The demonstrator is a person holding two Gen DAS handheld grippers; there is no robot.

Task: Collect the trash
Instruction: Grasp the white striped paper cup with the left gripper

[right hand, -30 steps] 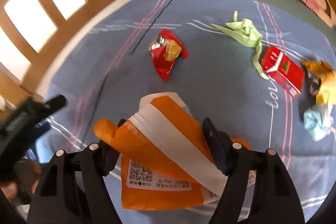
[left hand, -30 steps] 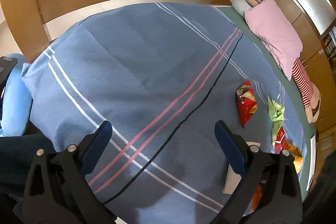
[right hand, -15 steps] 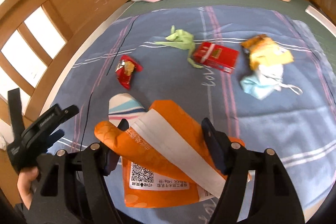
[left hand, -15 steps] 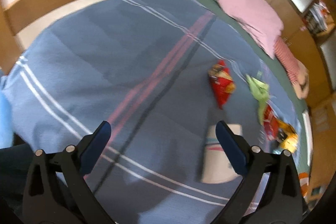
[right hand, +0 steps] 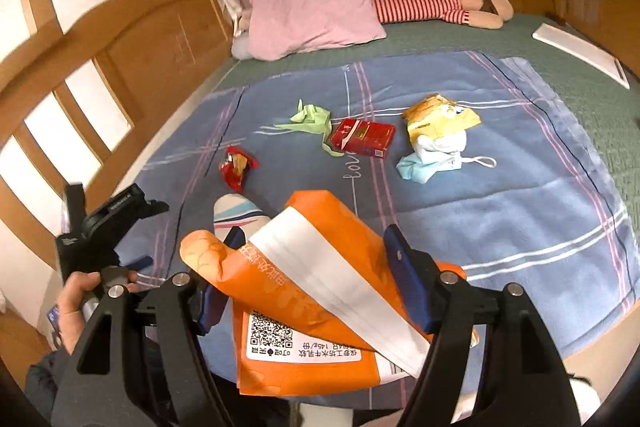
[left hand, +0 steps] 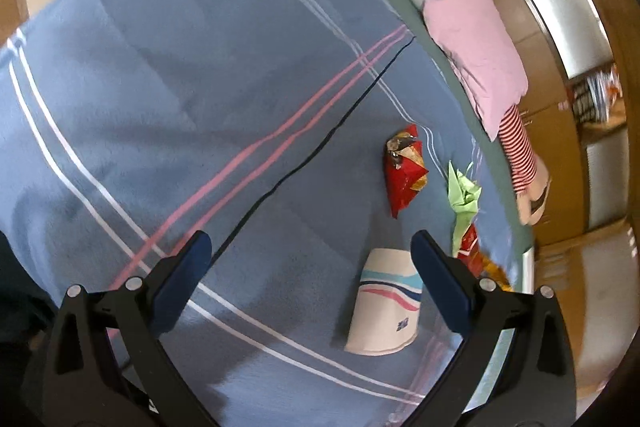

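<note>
My right gripper is shut on an orange and white plastic bag and holds it above the blue blanket. My left gripper is open and empty, just above the blanket; it also shows in the right wrist view. A white paper cup lies on its side close in front of the left gripper's right finger; the bag hides part of it in the right wrist view. Farther off lie a red snack wrapper, green paper, a red box, a yellow wrapper and a pale blue face mask.
A pink pillow and a doll in a red striped top lie at the head of the bed. A wooden bed frame runs along the left side. A white flat object lies on the green sheet at right.
The left gripper has swung toward the trash, and the paper cup now lies close before it. The right gripper has tilted up with the bag, showing more of the bed.
</note>
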